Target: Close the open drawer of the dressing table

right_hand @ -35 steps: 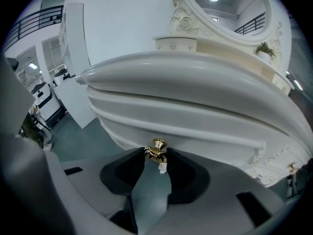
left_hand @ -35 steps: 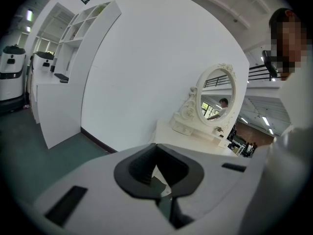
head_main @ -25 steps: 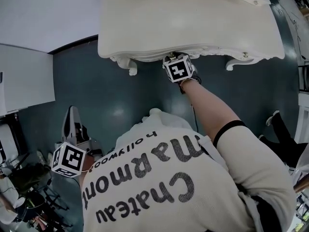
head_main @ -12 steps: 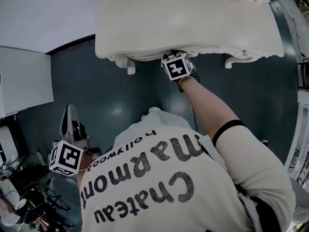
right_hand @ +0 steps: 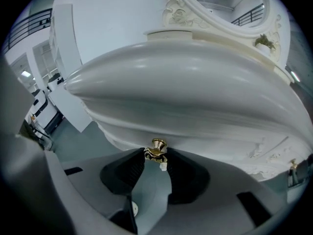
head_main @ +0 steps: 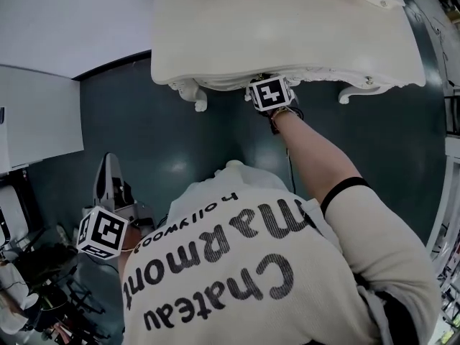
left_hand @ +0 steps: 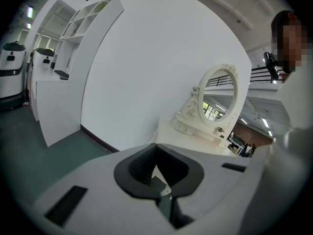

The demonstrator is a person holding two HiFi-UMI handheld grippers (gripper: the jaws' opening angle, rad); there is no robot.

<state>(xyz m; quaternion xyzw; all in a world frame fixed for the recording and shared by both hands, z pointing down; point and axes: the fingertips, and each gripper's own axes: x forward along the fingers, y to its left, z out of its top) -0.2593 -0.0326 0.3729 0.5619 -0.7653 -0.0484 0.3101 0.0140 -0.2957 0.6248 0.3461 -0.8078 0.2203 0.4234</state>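
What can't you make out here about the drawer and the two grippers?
- The drawer: the dressing table top hides it in the head view, and the right gripper view sits too close to show its edges.
- The right gripper: in the head view its marker cube covers the jaws.
- The left gripper: the head view shows only its cube.
- The tag under the brass knob: too small to read.

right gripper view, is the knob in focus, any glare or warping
Right gripper view: the knob is sharp; soft light streaks run along the dressing table, its edge bowed by the wide lens. Head view: the table looks evenly lit, without hard glare.
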